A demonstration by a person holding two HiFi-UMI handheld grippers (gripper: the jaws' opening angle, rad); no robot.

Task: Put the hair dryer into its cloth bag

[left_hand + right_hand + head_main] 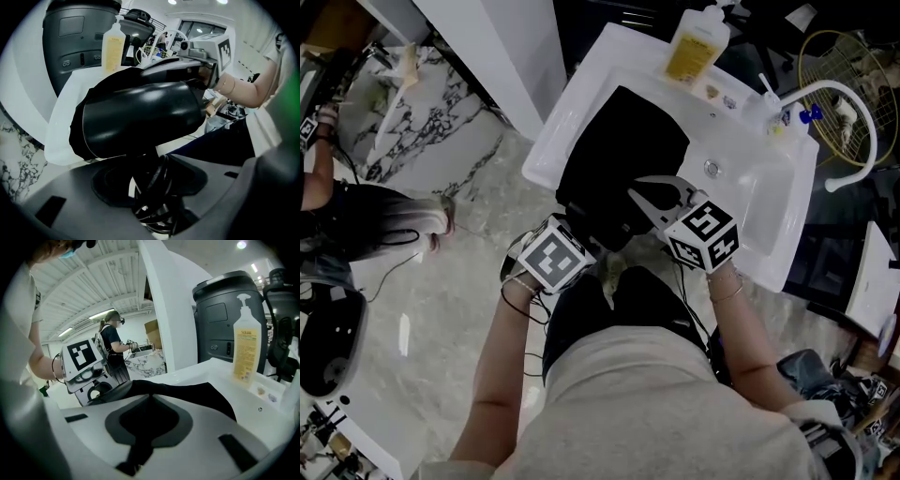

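1. Hair dryer (140, 117): black, glossy, with a broad rounded barrel catching the ceiling lights and a thin pale line ringing its wider end. The barrel lay roughly level, handle pointing down. It was held over the near edge of the sink (581, 94), directly against the cloth bag. Whether its end was inside the bag's mouth could not be told.
2. Cord (157, 187): black, wound in loops against the handle.
3. Left gripper (154, 173): clenched on the hair dryer, its jaws standing wide around the handle and the cord loops.
4. Cloth bag (623, 141): black, matte, limp, spread flat across the white sink, with its near edge drawn up towards the person.
5. Right gripper (149, 418): jaws pinched together on a fold of the cloth bag's edge, the fabric running from the pads out over the sink.
6. Soap bottle (696, 47): yellow with a white pump, upright at the far rim of the sink, well apart from the bag.
7. Faucet (848, 122): white and arched, at the sink's right end.
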